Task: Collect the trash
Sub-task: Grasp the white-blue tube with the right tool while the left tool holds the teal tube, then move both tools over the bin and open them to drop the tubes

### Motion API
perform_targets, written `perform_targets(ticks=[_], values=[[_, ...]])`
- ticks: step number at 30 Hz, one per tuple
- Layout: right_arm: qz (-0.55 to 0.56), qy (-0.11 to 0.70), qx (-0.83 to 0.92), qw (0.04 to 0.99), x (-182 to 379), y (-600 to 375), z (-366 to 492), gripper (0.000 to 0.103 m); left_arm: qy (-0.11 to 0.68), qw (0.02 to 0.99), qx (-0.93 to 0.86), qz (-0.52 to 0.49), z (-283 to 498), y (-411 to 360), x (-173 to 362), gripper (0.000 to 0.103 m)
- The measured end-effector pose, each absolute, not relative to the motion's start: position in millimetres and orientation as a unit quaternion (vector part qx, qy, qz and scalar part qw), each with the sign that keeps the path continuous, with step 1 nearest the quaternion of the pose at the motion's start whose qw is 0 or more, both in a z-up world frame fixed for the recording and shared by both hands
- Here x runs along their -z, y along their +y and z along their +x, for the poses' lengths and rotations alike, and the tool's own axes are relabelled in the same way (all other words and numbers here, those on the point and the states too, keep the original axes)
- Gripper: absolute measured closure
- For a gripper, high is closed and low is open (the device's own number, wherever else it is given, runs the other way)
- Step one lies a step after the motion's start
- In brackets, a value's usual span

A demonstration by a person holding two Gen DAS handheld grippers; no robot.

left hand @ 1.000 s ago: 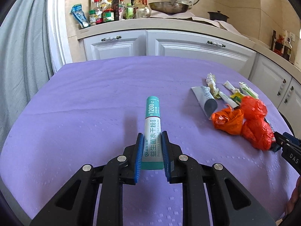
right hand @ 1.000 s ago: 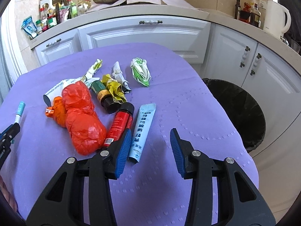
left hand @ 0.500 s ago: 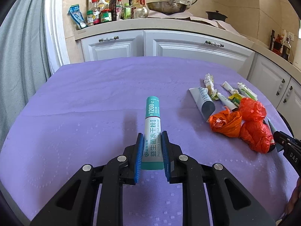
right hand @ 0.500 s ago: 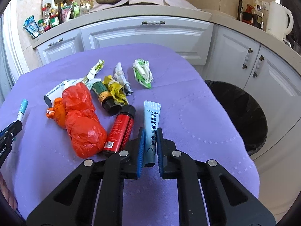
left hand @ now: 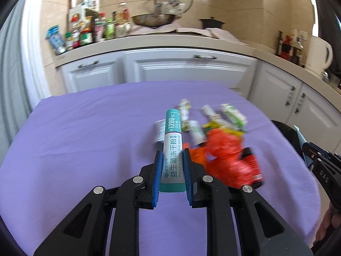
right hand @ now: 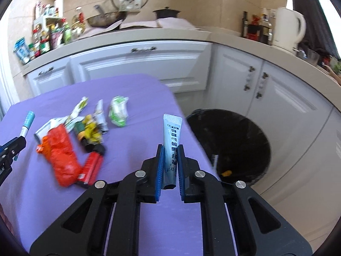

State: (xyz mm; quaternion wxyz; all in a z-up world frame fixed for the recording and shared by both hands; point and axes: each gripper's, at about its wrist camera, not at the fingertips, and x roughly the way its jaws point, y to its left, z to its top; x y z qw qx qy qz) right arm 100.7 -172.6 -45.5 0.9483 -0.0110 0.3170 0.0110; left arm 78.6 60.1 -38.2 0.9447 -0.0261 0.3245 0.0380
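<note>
My left gripper is shut on a white and teal probiotic powder tube and holds it above the purple table. My right gripper is shut on a pale blue squeezed tube, lifted over the table's right edge near the black trash bin. A pile of trash lies on the table: orange-red plastic bags, a red bottle, a dark bottle with yellow wrapper, a green-white wrapper. The pile also shows blurred in the left wrist view.
White kitchen cabinets and a counter with bottles, a wok and a white kettle stand behind the table. The bin stands on the floor right of the table, with some scraps inside. The left gripper and its tube show at the right wrist view's left edge.
My right gripper has shut on the pale blue tube, lifted it off the table and swung right toward the bin. My left gripper has moved right toward the pile, still holding its tube.
</note>
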Motion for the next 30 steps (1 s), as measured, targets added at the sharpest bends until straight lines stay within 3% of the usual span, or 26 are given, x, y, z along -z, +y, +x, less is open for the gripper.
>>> perform_targets(ticks=[30], values=[[0.024, 0.298, 0.081, 0.951, 54.9, -319.6, 160.1, 0.09, 0.318, 0.943, 0.079, 0.066, 177.6, -140.6, 35.1, 0.083]])
